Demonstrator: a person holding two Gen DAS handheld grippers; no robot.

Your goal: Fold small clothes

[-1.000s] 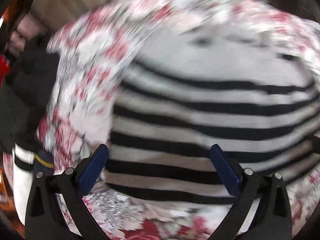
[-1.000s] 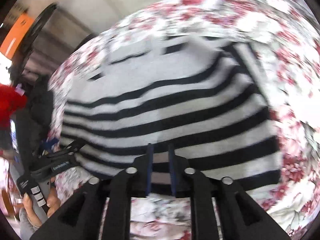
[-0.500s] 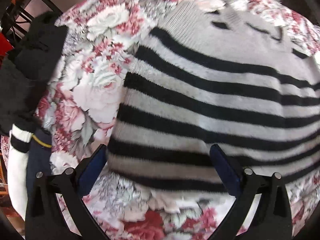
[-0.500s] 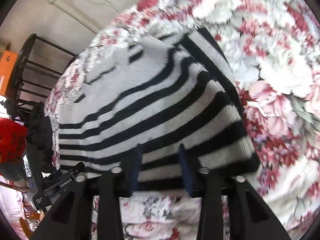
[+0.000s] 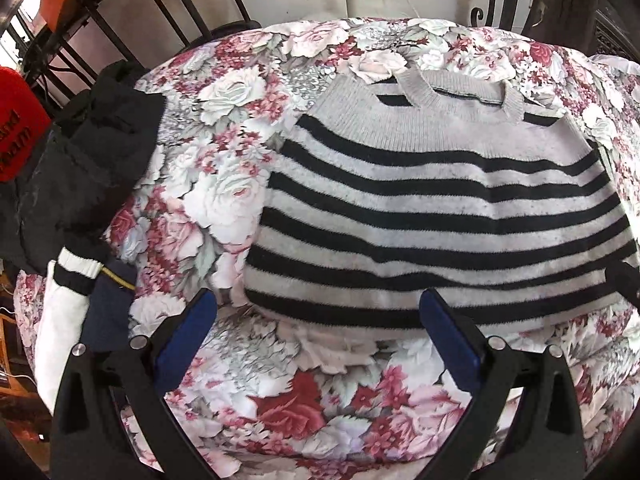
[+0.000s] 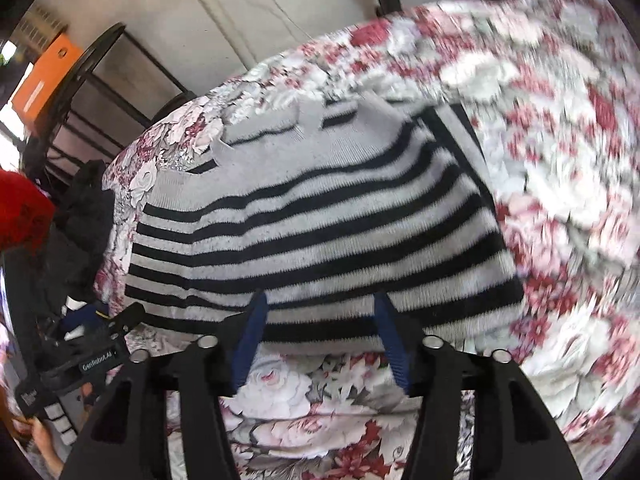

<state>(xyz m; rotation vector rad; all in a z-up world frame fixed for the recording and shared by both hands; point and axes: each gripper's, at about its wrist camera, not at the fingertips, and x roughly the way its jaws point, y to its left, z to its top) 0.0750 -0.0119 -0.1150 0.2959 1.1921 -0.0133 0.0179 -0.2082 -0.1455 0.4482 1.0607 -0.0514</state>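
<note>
Striped sweater flat on flowered cloth, both grippers empty

Grey knit with black stripes: the sweater (image 5: 432, 216) lies flat and folded on the rose-printed cloth (image 5: 224, 200) that covers the worktop, its neckline toward the far edge and its hem toward the cameras. The left gripper (image 5: 318, 334) stands wide open above the bare cloth just in front of the hem; its blue fingers (image 5: 186, 336) hold nothing and do not touch the knit. The right gripper (image 6: 320, 338) has just been opening; its fingers (image 6: 250, 338) stand about half apart at the hem near the sweater's right part, and nothing is gripped between them. Open flowered cloth runs along the near edge and to the right of the sweater. At the left edge of the worktop lies a pile of dark clothes (image 5: 84, 168), with a white sleeve (image 5: 64, 316) hanging down beside it. In the right wrist view the cloth at the right side is blurred.
</note>
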